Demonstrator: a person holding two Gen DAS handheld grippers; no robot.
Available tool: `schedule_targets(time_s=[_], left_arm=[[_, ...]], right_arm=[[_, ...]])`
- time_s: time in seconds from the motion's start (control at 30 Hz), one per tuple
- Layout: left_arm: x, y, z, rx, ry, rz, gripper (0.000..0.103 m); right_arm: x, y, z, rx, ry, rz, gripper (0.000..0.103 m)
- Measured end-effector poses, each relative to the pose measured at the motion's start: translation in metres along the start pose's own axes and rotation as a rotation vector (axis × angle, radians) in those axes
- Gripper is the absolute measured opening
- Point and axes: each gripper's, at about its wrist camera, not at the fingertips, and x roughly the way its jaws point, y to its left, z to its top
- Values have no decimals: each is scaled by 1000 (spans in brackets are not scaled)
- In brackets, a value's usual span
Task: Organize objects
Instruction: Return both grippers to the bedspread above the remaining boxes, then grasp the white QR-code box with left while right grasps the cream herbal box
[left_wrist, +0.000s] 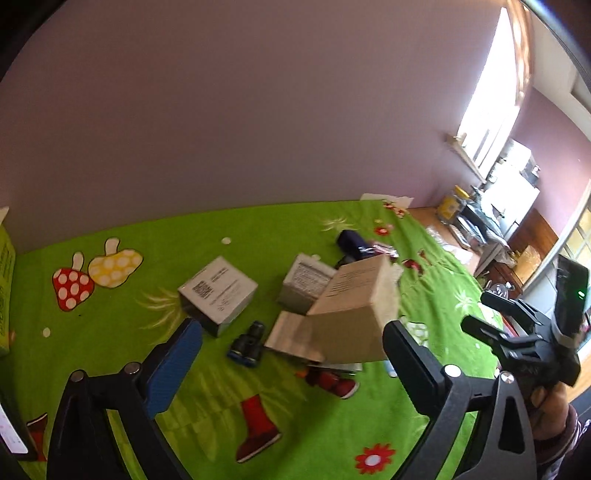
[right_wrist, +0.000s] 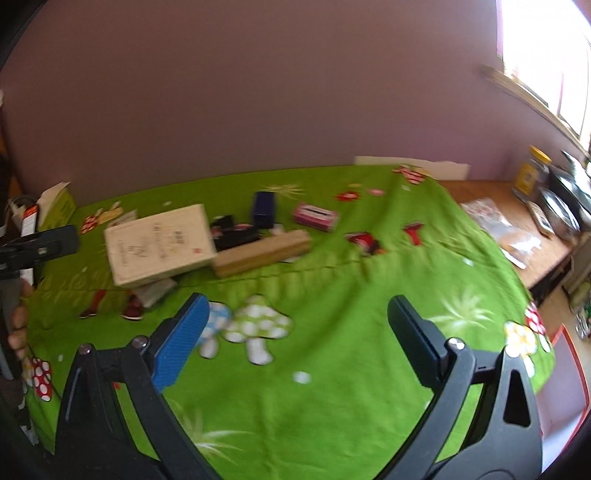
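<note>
Cardboard boxes, a tan one (left_wrist: 354, 314) and a white printed one (left_wrist: 218, 291), lie scattered mid-bed on the green patterned blanket (left_wrist: 332, 424). They look light, stiff, easily crushed; best taken across opposite flat sides. Left gripper (left_wrist: 291, 354) and right gripper (right_wrist: 295, 321) both tilt downward over the bed, fingers spread wide, empty.

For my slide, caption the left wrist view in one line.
Open left gripper above a green cartoon-print blanket scattered with boxes, a tan cardboard box nearest.
</note>
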Motion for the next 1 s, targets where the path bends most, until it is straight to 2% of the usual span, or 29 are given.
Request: schedule_targets(time_s=[0.17, 0.33, 0.6, 0.67, 0.73, 0.8, 1.0], left_arm=[[16, 18, 6, -32, 38, 50, 92], [29, 26, 14, -9, 64, 146, 91], [58, 36, 20, 51, 112, 244, 91], [63, 38, 20, 58, 122, 219, 86], [67, 39, 19, 59, 132, 203, 68], [69, 39, 18, 65, 136, 186, 60], [65, 43, 13, 73, 122, 178, 59]], right_arm=[[8, 32, 8, -54, 4, 78, 100], [11, 53, 14, -82, 13, 157, 102], [24, 80, 21, -128, 53, 194, 103], [29, 86, 22, -142, 60, 185, 103], [36, 87, 24, -148, 69, 176, 103], [42, 89, 26, -149, 76, 171, 103], [58, 90, 32, -161, 90, 157, 103]])
